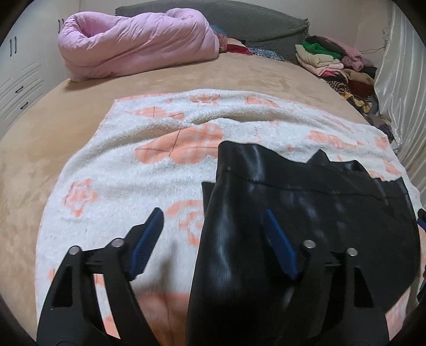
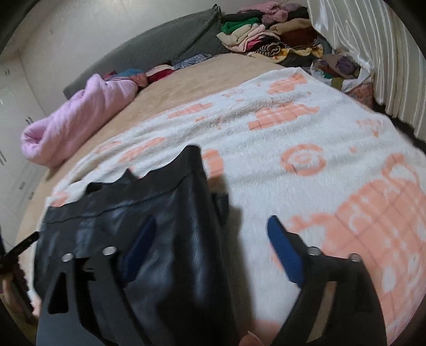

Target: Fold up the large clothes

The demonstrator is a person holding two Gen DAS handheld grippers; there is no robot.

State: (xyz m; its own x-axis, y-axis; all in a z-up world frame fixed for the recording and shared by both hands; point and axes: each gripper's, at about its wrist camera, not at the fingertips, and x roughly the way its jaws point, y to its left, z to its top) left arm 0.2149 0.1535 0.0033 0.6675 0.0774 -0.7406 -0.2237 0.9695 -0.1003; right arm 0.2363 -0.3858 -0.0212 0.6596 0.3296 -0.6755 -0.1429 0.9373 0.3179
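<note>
- The left gripper [image 1: 213, 226] stands wide open at the bottom of the left wrist view; nothing is pinched, though the black garment [image 1: 306, 202] lies under its right finger.
- The right gripper [image 2: 210, 237] is also wide open, the garment's edge between its fingers but loose.
- The garment lies on a white and peach blanket [image 1: 133, 170] covering the bed [image 1: 32, 138].
- A rolled pink quilt [image 1: 138, 42] sits upper left, piled clothes [image 1: 335, 61] upper right.

Pink duvet [image 1: 138, 40], grey headboard cushion [image 1: 253, 21], perhaps folded clothes pile [image 1: 335, 61], white curtain [image 1: 402, 79].
</note>
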